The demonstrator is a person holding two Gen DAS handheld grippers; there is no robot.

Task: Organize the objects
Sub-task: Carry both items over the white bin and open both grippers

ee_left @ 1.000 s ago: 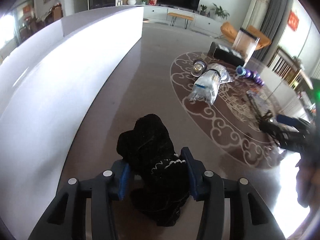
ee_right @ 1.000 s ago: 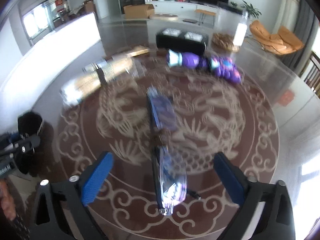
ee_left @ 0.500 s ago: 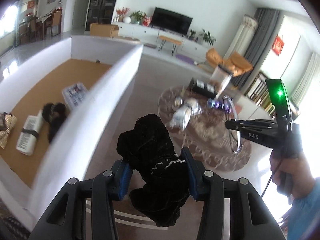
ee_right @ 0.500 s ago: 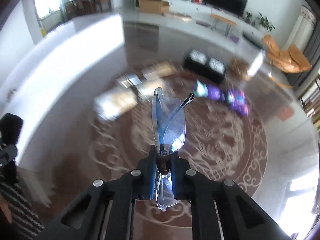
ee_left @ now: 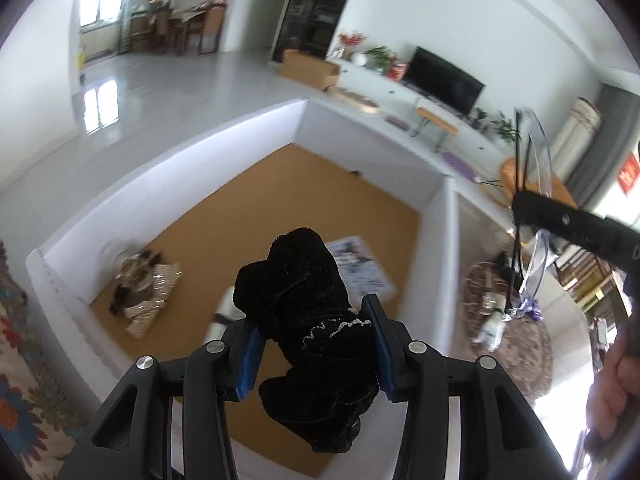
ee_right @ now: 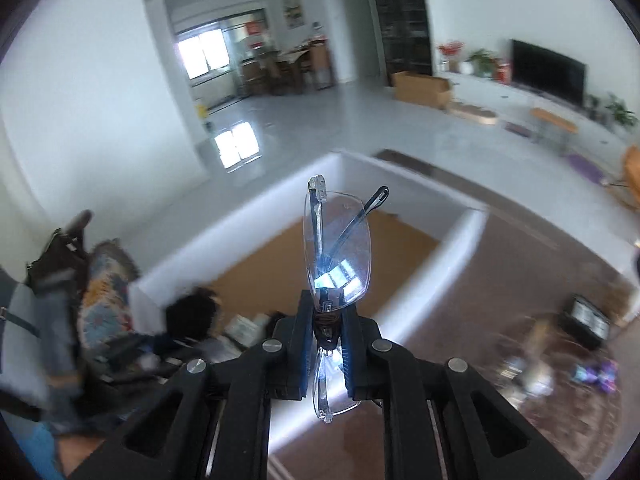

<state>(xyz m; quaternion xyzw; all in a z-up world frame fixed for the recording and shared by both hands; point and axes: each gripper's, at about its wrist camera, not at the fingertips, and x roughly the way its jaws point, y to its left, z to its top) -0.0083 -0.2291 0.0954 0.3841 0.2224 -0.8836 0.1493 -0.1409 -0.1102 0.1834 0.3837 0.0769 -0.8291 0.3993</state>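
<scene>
Beyond your work area, a black flat-screen television (ee_left: 444, 80) sits on a long white cabinet (ee_left: 400, 92) against the far wall, with potted plants (ee_left: 380, 56) and red flowers (ee_left: 350, 38) beside it. An open cardboard box (ee_right: 420, 88) rests on the glossy pale floor (ee_right: 320, 120). Farther back, a dining area with chairs (ee_right: 280, 68) stands near a bright window (ee_right: 204, 54). An orange chair (ee_left: 516, 176) sits right.

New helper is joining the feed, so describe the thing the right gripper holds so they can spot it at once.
Find the big white-walled box with a brown floor. Above its near wall, the right gripper is shut on folded rimless eyeglasses. Clear lenses and thin dark arms set them apart from the black velvet pouch in the left gripper.
</scene>
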